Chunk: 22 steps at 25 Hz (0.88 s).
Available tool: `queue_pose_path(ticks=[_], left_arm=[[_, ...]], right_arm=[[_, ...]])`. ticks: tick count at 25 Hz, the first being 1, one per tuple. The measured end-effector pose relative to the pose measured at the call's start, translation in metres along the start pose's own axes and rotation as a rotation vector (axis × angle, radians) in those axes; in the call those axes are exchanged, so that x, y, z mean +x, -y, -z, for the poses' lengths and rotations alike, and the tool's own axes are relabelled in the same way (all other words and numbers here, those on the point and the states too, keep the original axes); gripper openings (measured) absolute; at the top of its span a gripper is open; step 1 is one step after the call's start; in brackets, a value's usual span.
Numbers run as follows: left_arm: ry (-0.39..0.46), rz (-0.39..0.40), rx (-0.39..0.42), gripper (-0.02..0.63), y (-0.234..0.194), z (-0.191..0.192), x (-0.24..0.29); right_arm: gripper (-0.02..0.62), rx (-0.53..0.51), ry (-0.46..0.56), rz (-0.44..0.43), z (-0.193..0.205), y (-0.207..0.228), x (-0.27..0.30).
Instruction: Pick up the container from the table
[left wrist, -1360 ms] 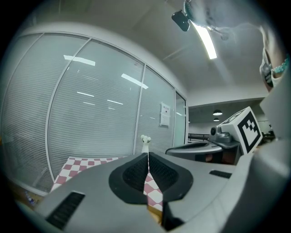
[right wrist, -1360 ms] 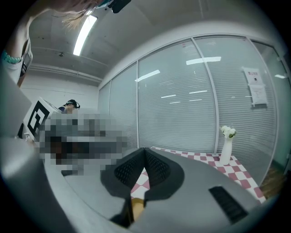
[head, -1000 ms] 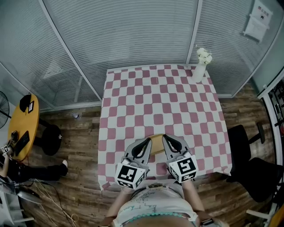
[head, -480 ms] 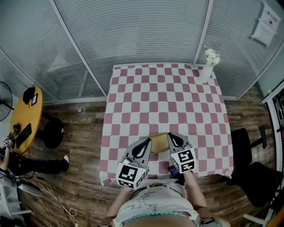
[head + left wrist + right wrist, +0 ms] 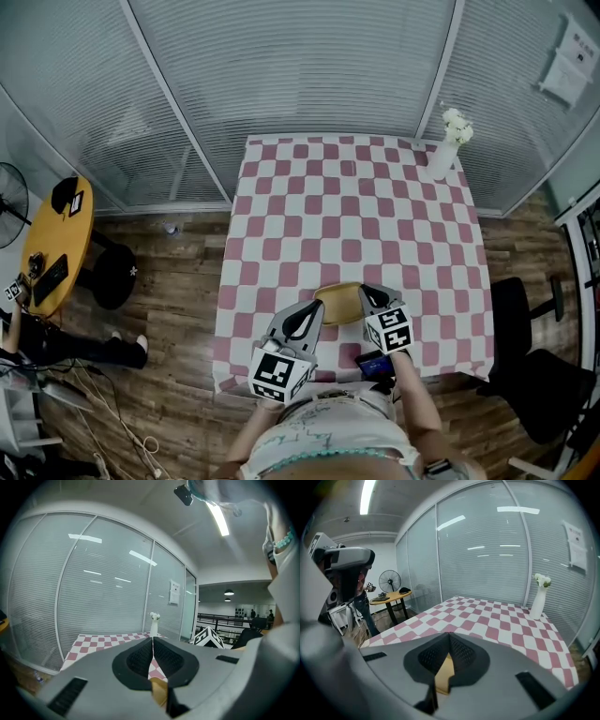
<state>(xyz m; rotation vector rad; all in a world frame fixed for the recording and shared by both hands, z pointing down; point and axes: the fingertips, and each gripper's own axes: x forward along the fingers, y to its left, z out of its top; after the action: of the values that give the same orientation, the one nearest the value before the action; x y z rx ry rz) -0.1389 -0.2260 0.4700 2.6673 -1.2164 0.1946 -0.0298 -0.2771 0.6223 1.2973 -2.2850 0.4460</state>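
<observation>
Head view: yellow container point(image 5: 339, 302) lay close to the near edge of the checked table point(image 5: 356, 206), a bit right of centre, w/ the left gripper point(image 5: 309, 312) at its left side and the right gripper point(image 5: 367, 294) at its right side. Left gripper view: jaws clenched, tips meeting, nothing clamped betw. them; yellow showed only thru the gap lower down. Right gripper view: same, jaws pressed together at the tips, yellow behind the gap. Couldn't tell whether the container was off the cloth. A dark blue device point(image 5: 375, 362) lay at the near edge, just beside the right gripper. Open cloth stretched from the container to the far edge. A white vase w/ flowers point(image 5: 441, 155) stood at the far right corner, near the edge, well apart from both grippers. Blind-covered glass walls point(image 5: 281, 75) ran just beyond the far edge. Right of the table: black chair point(image 5: 530, 375) near the near corner. Left: wood floor point(image 5: 178, 281), then a round yellow side table point(image 5: 58, 246).
</observation>
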Motion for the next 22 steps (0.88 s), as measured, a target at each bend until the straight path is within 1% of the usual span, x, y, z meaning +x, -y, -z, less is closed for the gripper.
queue_pose_path(ticks=[3, 10, 14, 18, 22], left_arm=[[-0.004, 0.002, -0.007, 0.017, 0.0, 0.002, -0.002], [-0.012, 0.007, -0.008, 0.015, 0.0, 0.008, -0.004], [-0.015, 0.01, -0.009, 0.017, 0.0, 0.009, -0.007], [-0.018, 0.008, -0.011, 0.017, -0.001, 0.008, -0.007], [-0.022, 0.007, -0.015, 0.017, -0.002, 0.01, -0.009]], right_arm=[[-0.006, -0.012, -0.041, 0.006, 0.011, 0.005, 0.007], [-0.006, -0.076, -0.131, 0.015, 0.04, 0.013, 0.027], [-0.006, -0.053, -0.183, 0.003, 0.06, 0.017, 0.034], [-0.006, -0.054, -0.226, 0.004, 0.074, 0.023, 0.04], [-0.006, -0.026, -0.262, 0.002, 0.089, 0.026, 0.044]])
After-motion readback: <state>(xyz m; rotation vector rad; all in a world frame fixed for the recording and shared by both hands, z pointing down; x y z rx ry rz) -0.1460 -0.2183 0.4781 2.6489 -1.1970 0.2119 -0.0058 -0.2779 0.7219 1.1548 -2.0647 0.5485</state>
